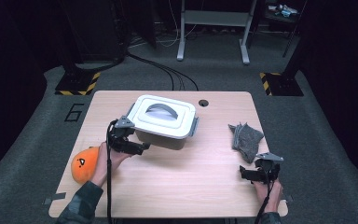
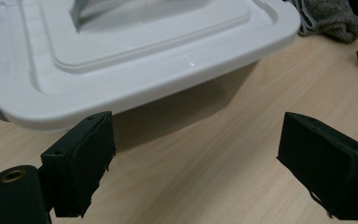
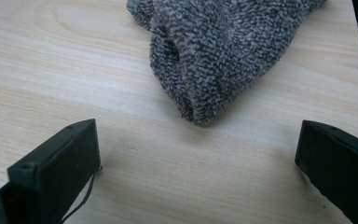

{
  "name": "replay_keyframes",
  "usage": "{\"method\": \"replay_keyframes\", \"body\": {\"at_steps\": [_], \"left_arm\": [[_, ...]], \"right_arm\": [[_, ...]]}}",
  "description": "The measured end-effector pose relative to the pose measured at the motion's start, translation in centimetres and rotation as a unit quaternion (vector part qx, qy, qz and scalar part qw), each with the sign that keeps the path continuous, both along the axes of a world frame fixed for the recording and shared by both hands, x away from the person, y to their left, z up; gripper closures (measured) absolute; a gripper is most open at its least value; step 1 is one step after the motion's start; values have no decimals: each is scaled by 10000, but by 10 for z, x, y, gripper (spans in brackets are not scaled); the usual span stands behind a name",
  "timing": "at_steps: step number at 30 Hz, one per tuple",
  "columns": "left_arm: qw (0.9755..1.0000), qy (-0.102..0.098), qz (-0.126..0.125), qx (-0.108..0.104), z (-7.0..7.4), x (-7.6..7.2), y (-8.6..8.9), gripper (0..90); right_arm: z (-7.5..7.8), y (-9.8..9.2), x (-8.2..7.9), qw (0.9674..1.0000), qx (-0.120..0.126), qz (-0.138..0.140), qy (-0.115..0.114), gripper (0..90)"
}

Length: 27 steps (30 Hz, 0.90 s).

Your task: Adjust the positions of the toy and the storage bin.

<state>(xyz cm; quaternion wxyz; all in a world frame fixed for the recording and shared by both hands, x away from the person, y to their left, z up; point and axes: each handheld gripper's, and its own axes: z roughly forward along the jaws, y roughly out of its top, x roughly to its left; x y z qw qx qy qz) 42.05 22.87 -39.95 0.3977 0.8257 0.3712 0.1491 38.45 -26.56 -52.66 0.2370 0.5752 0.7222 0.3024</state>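
A plastic box [image 1: 164, 122] with a white lid, a grey handle and grey side latches stands at the middle back of the wooden table. My left gripper [image 1: 142, 148] hovers at its near left side, jaws wide open with only bare wood between them. In the left gripper view the box [image 2: 135, 60] rises just beyond the left gripper [image 2: 205, 163]. A crumpled grey knitted cloth [image 1: 246, 136] lies at the right. My right gripper [image 1: 248, 173] sits near the front right edge, open and empty, with the cloth [image 3: 214, 56] a short way beyond the right gripper [image 3: 200, 172].
An orange plush toy [image 1: 85, 164] with a dark face mark lies at the table's left edge, beside the left forearm. A round cable hole [image 1: 203, 102] is in the table's back edge. Bare wood [image 1: 191, 182] spans the front middle.
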Motion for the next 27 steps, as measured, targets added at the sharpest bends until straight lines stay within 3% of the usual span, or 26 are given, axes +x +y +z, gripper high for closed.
{"method": "replay_keyframes", "body": {"at_steps": [8,10,14,20,25,27], "left_arm": [[9990,198,-317,228,-33,-19,-15,107],[9985,280,-432,178,-49,-28,-24,107],[9961,428,-659,393,-70,-37,-36,108],[9953,515,-726,373,-98,-43,-44,107],[9947,568,-745,429,-113,-44,-44,107],[9965,383,-627,410,-123,-47,-42,106]], "right_arm": [[14,-1,-7,9998,86,100,-142,0],[27,4,-10,9994,119,260,-218,0],[41,13,-10,9982,196,485,-307,0],[57,31,-5,9957,232,799,-419,0],[64,43,2,9941,303,958,-414,0],[67,50,7,9924,316,1094,-464,0]]}}
